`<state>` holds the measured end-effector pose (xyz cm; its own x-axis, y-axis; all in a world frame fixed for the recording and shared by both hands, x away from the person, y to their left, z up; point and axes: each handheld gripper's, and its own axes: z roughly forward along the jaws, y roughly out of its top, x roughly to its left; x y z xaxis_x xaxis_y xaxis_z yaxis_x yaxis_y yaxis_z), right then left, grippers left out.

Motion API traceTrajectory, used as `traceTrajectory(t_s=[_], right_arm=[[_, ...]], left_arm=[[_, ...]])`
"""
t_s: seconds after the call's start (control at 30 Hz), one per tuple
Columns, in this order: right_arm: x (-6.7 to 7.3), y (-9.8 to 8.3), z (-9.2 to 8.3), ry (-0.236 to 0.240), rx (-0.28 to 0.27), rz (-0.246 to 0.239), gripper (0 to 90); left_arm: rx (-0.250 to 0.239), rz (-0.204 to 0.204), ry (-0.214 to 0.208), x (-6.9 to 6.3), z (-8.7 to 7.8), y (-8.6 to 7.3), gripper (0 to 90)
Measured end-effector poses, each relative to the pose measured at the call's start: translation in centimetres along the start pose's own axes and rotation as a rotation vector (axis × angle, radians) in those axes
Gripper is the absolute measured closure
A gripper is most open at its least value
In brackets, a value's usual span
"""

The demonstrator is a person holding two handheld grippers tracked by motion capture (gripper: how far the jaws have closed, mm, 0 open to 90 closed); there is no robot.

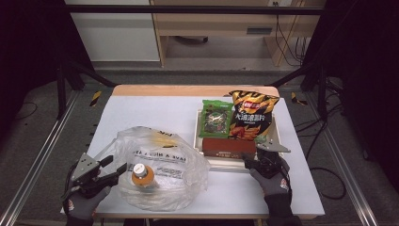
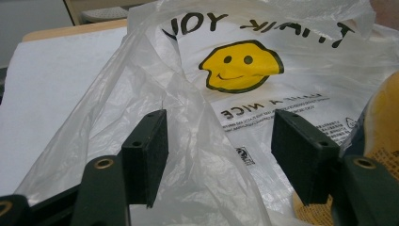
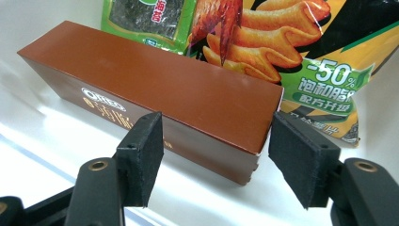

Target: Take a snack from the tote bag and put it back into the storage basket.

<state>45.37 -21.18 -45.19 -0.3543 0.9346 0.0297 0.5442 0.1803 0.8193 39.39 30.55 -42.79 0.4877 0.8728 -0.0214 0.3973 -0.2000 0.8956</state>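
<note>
Light falls from above onto the white counter (image 1: 155, 113), which is bright while the floor and the frame around it sink into near black at both sides of the high view. That view is soft and grainy, with small print unreadable. Glare sits on the clear plastic bag (image 1: 160, 162) and washes out its folds. In the right gripper view a pale sheen runs along the top of the brown box (image 3: 155, 89), and the tray floor (image 3: 42, 122) under it blows out to white. The jaws in both gripper views look slightly soft.
</note>
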Motion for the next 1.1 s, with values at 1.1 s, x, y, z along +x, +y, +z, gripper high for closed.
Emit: traceTrajectory(t_s=[1.1], right_arm=[[0.4, 1.0, -1.6, 0.061, -0.126, -0.023, 36.0]], left_arm=[[-0.043, -0.011, 0.000, 0.1, -0.8, 0.5, 36.8]])
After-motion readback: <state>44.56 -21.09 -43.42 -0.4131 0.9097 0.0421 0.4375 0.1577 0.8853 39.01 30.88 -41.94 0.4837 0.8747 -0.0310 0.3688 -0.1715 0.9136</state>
